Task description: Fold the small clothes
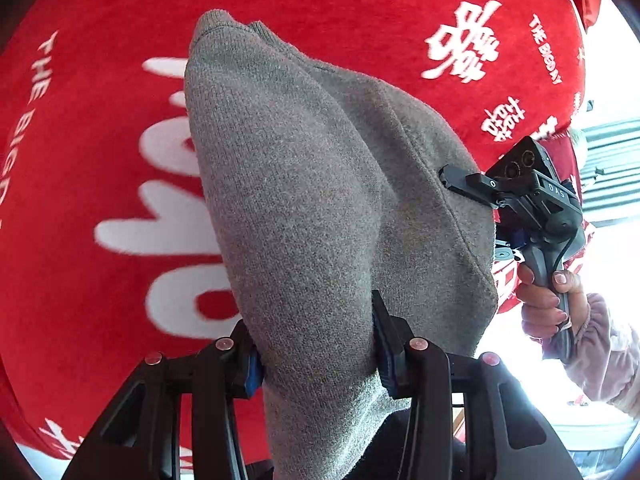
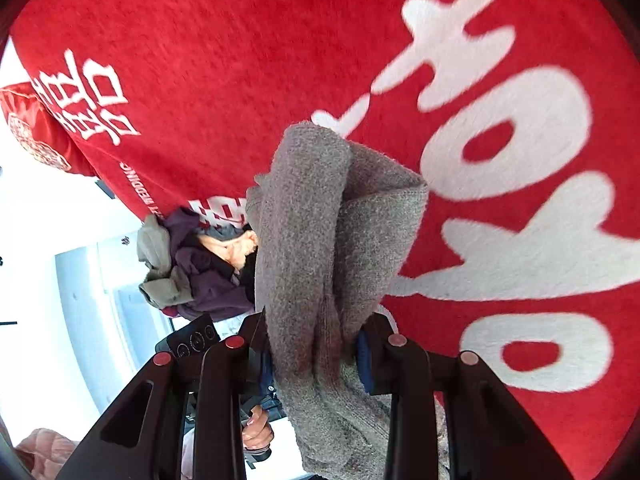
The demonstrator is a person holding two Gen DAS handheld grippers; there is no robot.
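The left gripper pinches a bunched edge of the grey knitted garment between its blue pads, low in the frame's centre. The right gripper likewise clamps a fold of the same knit, which hangs above the red fleece blanket with white lettering. A pile of purple and olive clothes lies at middle left of the right view.

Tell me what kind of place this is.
Probably a home, on a bed or table covered by a red blanket with white lettering. A red cushion and a pile of clothes lie at its edge.
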